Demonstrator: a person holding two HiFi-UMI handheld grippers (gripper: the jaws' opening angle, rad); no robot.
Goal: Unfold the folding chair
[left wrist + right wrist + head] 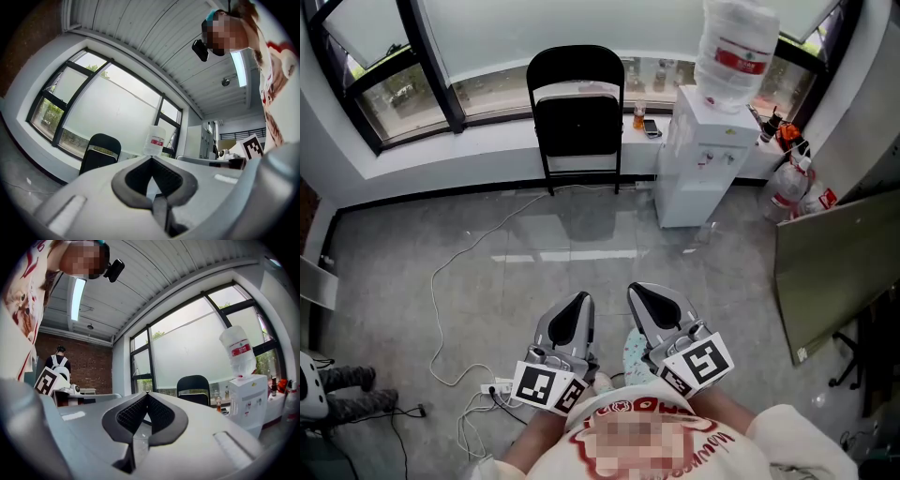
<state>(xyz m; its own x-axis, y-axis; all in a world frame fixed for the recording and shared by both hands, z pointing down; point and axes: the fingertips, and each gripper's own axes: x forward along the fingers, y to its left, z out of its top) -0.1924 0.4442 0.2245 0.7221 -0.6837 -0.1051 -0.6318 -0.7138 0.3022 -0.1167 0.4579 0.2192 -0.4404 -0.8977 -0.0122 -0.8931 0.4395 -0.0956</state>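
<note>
The folding chair (pixel 577 117) stands folded and upright against the window wall at the far side of the floor (pixel 581 253). Its seat is flipped up flat against the back, and its long axis runs vertically. From here it seems to lean on the sill, though the contact is too small to make out. A water dispenser (pixel 698 159) stands just beside it on the right.

Both tongs are held close to the person's body, well apart from the chair and pointing toward it. The left tongs (pixel 578 300) have their pads together on nothing, and so do the right tongs (pixel 643 291). The chair lies straight ahead of the left tongs and slightly off to the left of the right ones. Neither is clearly nearer, so an approach across the open floor likely comes first.
</note>
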